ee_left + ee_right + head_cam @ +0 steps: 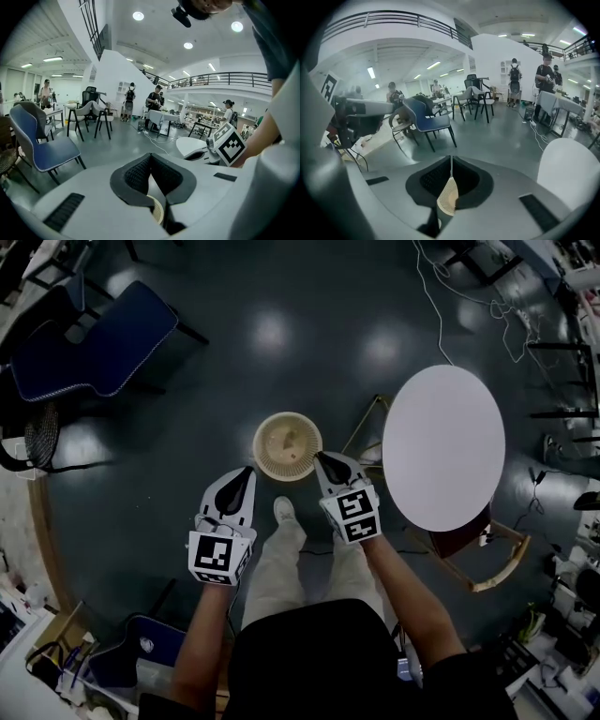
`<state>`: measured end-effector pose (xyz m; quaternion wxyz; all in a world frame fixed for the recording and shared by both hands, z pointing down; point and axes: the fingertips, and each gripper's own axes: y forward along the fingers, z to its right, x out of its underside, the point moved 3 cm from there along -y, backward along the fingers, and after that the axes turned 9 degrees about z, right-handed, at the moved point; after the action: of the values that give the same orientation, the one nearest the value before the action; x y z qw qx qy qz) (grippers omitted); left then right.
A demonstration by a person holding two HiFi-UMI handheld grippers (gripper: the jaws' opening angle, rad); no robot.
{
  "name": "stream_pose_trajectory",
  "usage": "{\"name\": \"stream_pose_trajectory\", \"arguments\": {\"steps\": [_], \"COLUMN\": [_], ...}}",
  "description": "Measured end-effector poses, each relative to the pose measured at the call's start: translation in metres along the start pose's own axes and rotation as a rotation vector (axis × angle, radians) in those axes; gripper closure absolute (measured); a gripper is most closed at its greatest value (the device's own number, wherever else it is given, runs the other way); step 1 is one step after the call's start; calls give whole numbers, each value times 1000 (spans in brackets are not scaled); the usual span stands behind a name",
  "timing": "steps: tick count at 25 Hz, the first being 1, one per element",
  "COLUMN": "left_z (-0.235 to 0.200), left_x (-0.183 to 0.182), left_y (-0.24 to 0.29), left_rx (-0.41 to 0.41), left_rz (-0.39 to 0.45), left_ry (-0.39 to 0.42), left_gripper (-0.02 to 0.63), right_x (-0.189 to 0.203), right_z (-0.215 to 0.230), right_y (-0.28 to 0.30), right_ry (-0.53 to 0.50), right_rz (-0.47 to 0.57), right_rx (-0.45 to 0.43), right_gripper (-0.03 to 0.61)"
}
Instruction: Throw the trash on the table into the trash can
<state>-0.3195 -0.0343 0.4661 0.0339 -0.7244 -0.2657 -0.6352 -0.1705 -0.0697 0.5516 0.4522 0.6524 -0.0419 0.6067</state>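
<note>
Large open-plan lab/workspace hall. Mezzanine railing above, recessed ceiling lights, polished grey floor. Blue chair, work tables with gear, people standing around them. Loose cables across floor, round white table.

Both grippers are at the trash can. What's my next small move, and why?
Probably draw the right gripper back from the trash can and turn toward the table: it and the left gripper are shut with nothing held, and the table looks bare, so confirm nothing remains.
</note>
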Motion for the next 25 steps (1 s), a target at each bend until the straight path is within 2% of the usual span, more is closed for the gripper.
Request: {"name": "stream_pose_trajectory", "arguments": {"steps": [6,9,14,25], "left_z": [6,11,22,65], "left_x": [-29,-46,-87,-159], "left_y": [-8,-14,-21,-43], "left_rx": [29,15,22,100], "left_rz": [33,55,124,263], "left_ry": [16,29,57,126], "left_gripper": [598,598,598,598], "right_x": [-59,-89,-136,-190], "right_z": [-10,-18,-31,-51], "right_y": [-24,-44,-86,-154], "right_ry": [-35,-38,-52,-98], "right_rz": [91,141,233,382], "right_rx": [17,24,50,98], "right_gripper": [555,558,560,560]}}
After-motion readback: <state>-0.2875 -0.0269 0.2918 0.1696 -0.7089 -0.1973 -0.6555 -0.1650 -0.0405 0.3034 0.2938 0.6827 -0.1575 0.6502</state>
